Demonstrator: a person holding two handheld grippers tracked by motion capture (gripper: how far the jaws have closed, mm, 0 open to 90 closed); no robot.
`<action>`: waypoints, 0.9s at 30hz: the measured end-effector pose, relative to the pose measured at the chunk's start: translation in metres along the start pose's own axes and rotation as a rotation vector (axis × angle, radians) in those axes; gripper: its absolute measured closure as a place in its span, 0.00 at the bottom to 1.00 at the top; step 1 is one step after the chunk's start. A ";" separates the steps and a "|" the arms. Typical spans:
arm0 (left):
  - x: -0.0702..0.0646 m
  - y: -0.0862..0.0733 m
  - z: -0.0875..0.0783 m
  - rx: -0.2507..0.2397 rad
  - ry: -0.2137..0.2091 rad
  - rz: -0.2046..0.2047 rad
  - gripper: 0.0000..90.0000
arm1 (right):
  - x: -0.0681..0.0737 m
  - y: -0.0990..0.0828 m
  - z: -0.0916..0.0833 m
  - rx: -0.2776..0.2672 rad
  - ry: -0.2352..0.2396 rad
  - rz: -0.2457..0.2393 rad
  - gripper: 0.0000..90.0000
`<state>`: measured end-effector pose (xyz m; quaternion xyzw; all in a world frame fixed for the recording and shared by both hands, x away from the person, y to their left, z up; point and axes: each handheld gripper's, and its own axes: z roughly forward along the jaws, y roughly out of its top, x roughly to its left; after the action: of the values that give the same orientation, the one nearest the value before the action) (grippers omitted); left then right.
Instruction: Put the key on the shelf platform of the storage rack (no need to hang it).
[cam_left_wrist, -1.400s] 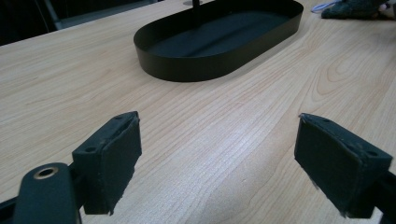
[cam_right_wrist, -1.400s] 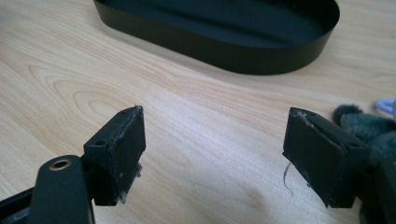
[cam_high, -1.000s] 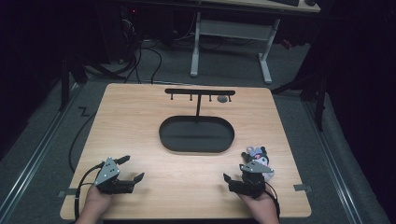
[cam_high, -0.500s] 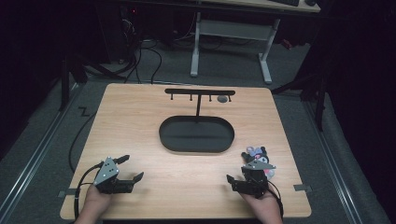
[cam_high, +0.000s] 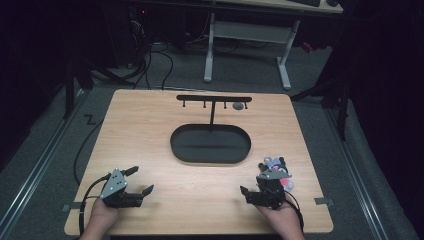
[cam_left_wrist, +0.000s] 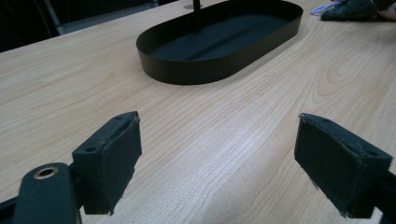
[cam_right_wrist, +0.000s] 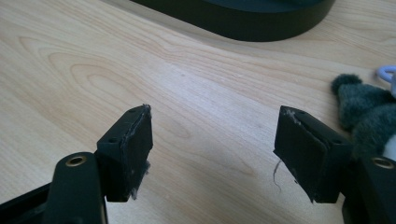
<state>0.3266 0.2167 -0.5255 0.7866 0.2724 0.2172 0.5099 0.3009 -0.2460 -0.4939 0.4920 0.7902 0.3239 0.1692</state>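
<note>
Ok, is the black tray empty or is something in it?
Empty: the tray floor is bare in the high view, apart from the stand's post.

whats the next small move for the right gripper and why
Probably turn the right gripper toward the small fuzzy toy pile beside it. Its jaws are open with only bare table between them, while the grey fuzzy toy sits just off to the side of one jaw.

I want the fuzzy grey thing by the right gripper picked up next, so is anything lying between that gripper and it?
Nothing visible does. The right gripper has its jaws open over bare table, and the fuzzy grey thing lies just beside its right jaw. The black oval tray sits farther off, out of the way.
</note>
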 end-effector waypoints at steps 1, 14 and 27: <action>0.000 0.000 -0.001 -0.007 0.000 -0.002 0.17 | 0.002 0.002 -0.001 0.009 -0.001 -0.015 0.31; 0.002 0.000 -0.003 -0.018 0.002 -0.009 0.17 | 0.013 0.009 0.000 0.099 -0.018 -0.078 0.30; 0.002 0.000 -0.003 -0.018 0.004 -0.009 0.17 | 0.003 0.014 0.000 0.164 0.011 -0.029 0.29</action>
<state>0.3267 0.2201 -0.5242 0.7803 0.2749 0.2189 0.5174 0.3085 -0.2387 -0.4839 0.4910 0.8220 0.2584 0.1285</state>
